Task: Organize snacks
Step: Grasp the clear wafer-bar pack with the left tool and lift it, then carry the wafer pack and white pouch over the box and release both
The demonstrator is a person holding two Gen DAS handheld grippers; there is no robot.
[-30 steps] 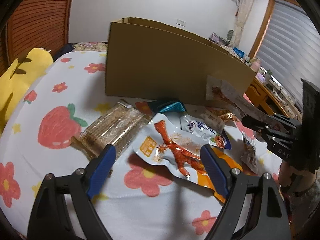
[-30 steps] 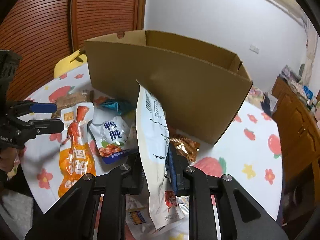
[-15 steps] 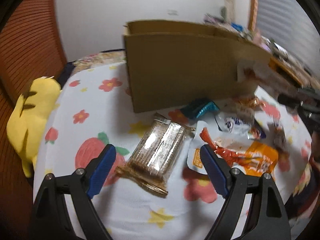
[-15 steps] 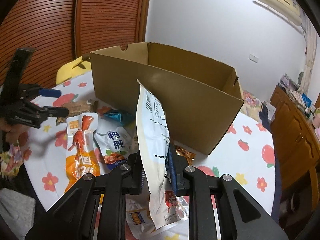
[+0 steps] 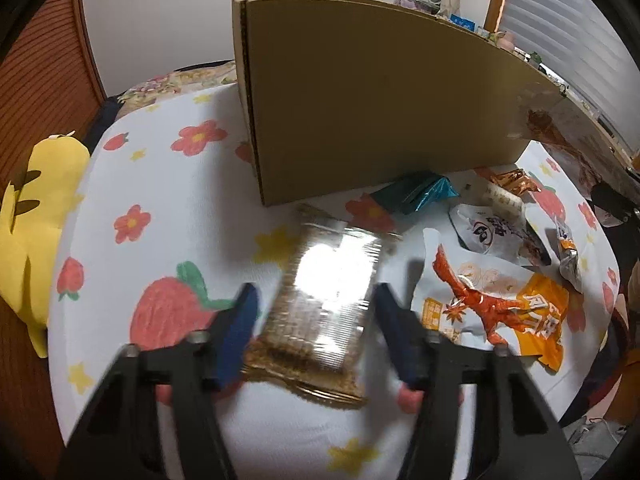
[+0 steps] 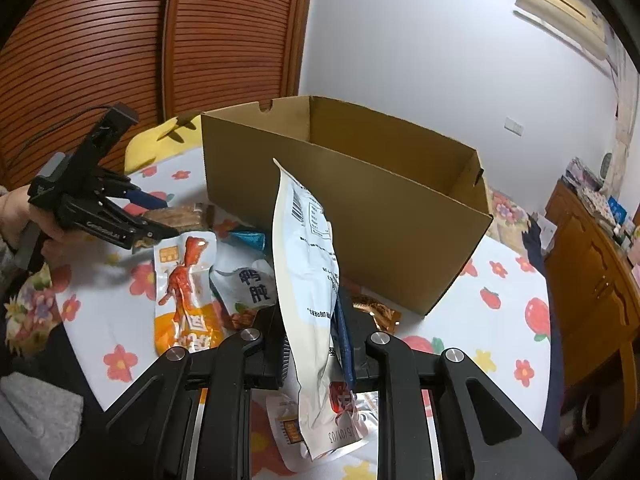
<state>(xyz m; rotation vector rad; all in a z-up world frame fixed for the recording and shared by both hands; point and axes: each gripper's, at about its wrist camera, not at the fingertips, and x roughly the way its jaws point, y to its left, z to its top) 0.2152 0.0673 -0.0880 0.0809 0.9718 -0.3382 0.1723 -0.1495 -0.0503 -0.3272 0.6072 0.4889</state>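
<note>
— What changed on the left since a second ago?
— Left tongs (image 5: 314, 322) swung away from the orange chicken-feet pouch (image 5: 496, 304) and now straddle the clear biscuit pack (image 5: 326, 304); their jaws are closing, the pack between the blue pads (image 5: 240, 328), which do not press on it yet.
— Where does that pack lie?
— Flat on the flower-print desk (image 5: 160, 184), just in front of the near corner of the open cardboard box (image 6: 360, 200). A teal wrapper (image 5: 416, 192) and a white duck-gizzard pouch (image 6: 250, 284) lie beside it.
— And the right side?
— Right tongs (image 6: 316, 344) are clamped on a white snack bag (image 6: 308, 272), held upright in front of the box. A yellow cushion (image 5: 36, 200) sits at the desk's far left edge.
</note>
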